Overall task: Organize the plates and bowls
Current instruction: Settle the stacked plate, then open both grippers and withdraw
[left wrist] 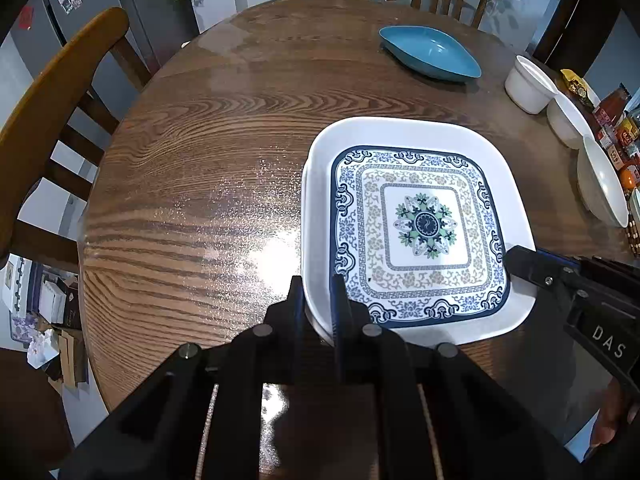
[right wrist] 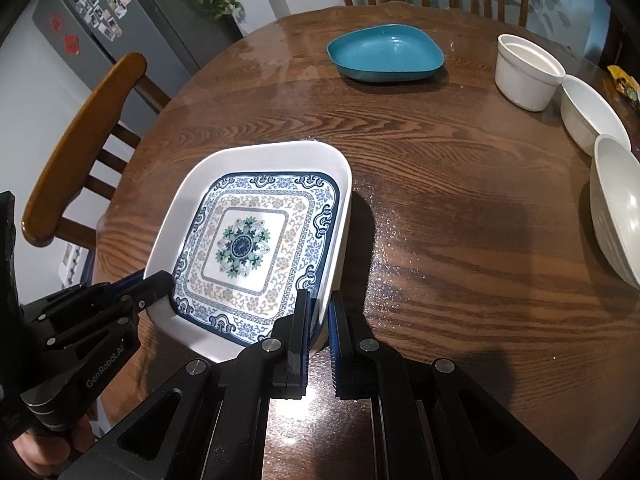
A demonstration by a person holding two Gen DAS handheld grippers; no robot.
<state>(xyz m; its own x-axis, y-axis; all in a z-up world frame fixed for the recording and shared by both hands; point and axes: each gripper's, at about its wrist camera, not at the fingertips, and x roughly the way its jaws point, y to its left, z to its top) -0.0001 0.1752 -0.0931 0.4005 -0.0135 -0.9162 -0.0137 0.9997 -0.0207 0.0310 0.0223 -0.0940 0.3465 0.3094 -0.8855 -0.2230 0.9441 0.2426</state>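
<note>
A square plate (left wrist: 420, 224) (right wrist: 248, 240), white-rimmed with a blue, green and tan pattern, is over the near part of the round wooden table (left wrist: 192, 168). My left gripper (left wrist: 316, 300) is shut on the rim at its near-left corner; the right wrist view has it at the lower left (right wrist: 156, 284). At the near-right corner my right gripper (right wrist: 319, 308) is shut on the rim, and it enters the left wrist view from the right (left wrist: 516, 258). Whether the plate rests on the wood or hangs just above it, I cannot tell.
A teal dish (right wrist: 386, 54) sits at the far side. Along the right edge stand a white ramekin (right wrist: 526, 72) and two white bowls (right wrist: 592, 116) (right wrist: 618, 208), with food packets (left wrist: 616, 120) beyond. Wooden chairs (left wrist: 60, 92) ring the table.
</note>
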